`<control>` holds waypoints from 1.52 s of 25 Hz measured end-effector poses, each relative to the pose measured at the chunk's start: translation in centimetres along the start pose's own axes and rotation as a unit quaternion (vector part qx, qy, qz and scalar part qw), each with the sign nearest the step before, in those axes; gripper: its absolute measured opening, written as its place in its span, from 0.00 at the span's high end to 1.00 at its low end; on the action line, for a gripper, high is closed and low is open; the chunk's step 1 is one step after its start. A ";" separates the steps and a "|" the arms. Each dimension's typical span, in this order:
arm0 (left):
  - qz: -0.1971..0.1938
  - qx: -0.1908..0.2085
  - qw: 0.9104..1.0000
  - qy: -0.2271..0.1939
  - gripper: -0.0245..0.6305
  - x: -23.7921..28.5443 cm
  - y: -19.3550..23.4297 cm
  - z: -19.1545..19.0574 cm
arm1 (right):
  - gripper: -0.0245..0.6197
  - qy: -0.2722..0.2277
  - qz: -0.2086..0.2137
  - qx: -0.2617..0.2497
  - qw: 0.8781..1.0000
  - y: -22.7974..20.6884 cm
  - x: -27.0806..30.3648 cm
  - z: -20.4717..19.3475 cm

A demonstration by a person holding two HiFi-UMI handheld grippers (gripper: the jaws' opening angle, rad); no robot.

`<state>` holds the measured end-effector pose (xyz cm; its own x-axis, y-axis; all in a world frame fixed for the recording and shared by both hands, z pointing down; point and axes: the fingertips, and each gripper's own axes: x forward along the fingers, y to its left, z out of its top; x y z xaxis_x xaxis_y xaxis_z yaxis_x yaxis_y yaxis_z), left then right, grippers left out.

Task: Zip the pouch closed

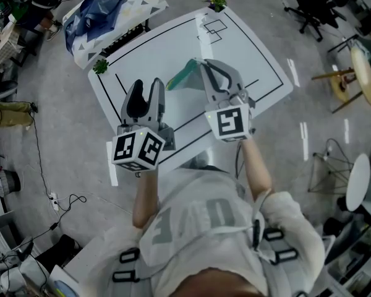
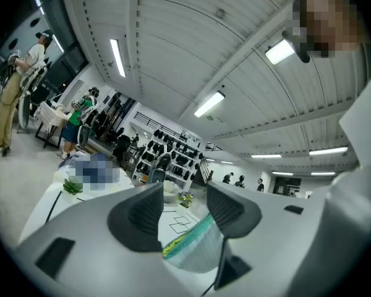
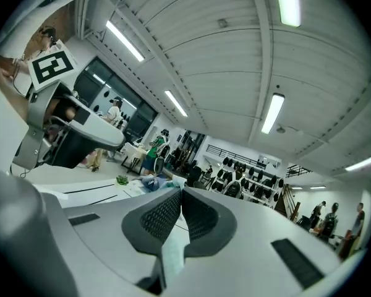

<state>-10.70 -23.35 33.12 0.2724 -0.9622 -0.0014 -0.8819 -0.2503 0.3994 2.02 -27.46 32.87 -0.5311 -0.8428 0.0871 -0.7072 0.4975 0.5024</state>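
Pouch (image 1: 183, 74), teal, hangs in the air above the white table (image 1: 247, 60), clear of its surface, between the two grippers. At the table's left corner stands a small plant (image 1: 100, 65).

Left gripper (image 1: 146, 86): jaws apart, nothing clamped. In the left gripper view the pouch shows in the gap between the jaws, its yellow-green zip (image 2: 179, 243) running along the upper edge. The pads do not press on it. Whether the right-hand jaw brushes the fabric cannot be told.

Right gripper (image 1: 204, 65): jaws closed on the pouch. In the right gripper view the two ribbed pads meet with a strip of teal fabric pinched between them and trailing below. In the head view the pouch extends leftward from this gripper's tip toward the left gripper.
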 end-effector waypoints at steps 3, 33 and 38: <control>-0.005 -0.028 1.000 0.001 0.65 -0.1 -0.3 -0.1 | 0.94 -0.005 0.005 0.000 1.000 0.9 -0.7 0.3; -0.201 -0.483 0.851 0.040 0.67 -0.4 -5.8 0.1 | 0.94 -0.060 0.088 -0.068 0.992 7.2 -4.1 3.8; -0.184 -0.488 0.851 0.052 0.80 -0.4 -5.4 -0.6 | 0.94 -0.062 0.092 -0.067 0.992 7.2 -4.4 3.9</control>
<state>-5.81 -21.55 31.51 0.5388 -0.8103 -0.2305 -0.0024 -0.2751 0.9614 -2.58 -19.36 32.79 -0.7049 -0.7040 0.0860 -0.5283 0.6021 0.5987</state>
